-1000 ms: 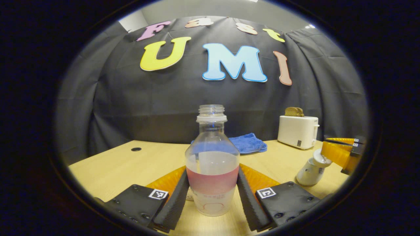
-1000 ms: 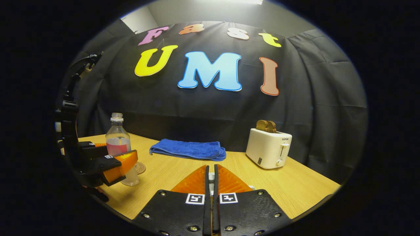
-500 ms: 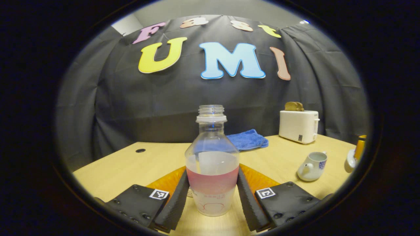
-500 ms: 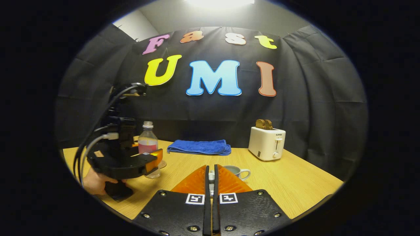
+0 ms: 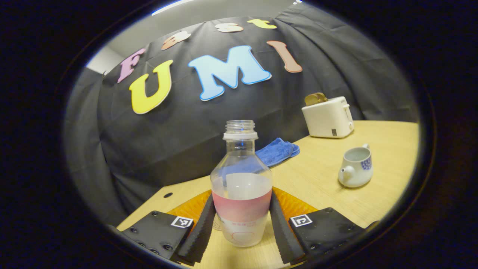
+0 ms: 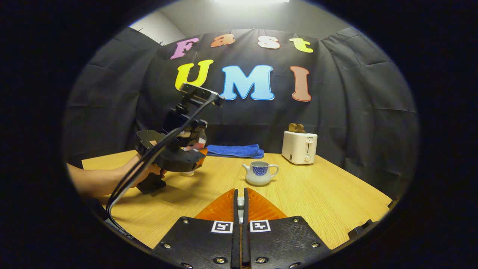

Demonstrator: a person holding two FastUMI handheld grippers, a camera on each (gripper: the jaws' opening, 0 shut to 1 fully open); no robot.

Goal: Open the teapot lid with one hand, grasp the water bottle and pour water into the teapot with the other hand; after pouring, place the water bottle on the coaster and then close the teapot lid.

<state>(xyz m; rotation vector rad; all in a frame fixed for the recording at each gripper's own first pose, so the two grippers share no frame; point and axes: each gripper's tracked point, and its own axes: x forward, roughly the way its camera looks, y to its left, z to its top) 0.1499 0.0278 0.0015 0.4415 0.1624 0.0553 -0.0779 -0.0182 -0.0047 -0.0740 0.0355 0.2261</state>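
My left gripper (image 5: 242, 201) is shut on a clear uncapped water bottle (image 5: 241, 179) with a pink label, about half full of water. The white teapot (image 5: 354, 168) with a blue pattern stands open on the table, ahead and to the right of the bottle. In the right gripper view the teapot (image 6: 259, 172) sits mid-table, and a hand holds the left gripper (image 6: 186, 157) in the air to its left, its body covering most of the bottle. My right gripper (image 6: 241, 203) is shut on the small white teapot lid (image 6: 241, 202), of which a sliver shows between the fingers.
A white toaster (image 6: 299, 147) with toast in it stands at the back right, and a folded blue cloth (image 6: 235, 150) lies at the back by the wall. The wooden table (image 6: 328, 201) runs to an edge at the right.
The left gripper has lifted the bottle, tilted and swung toward the teapot. The right gripper has drawn back with the lid, so the open teapot now stands farther ahead of it.
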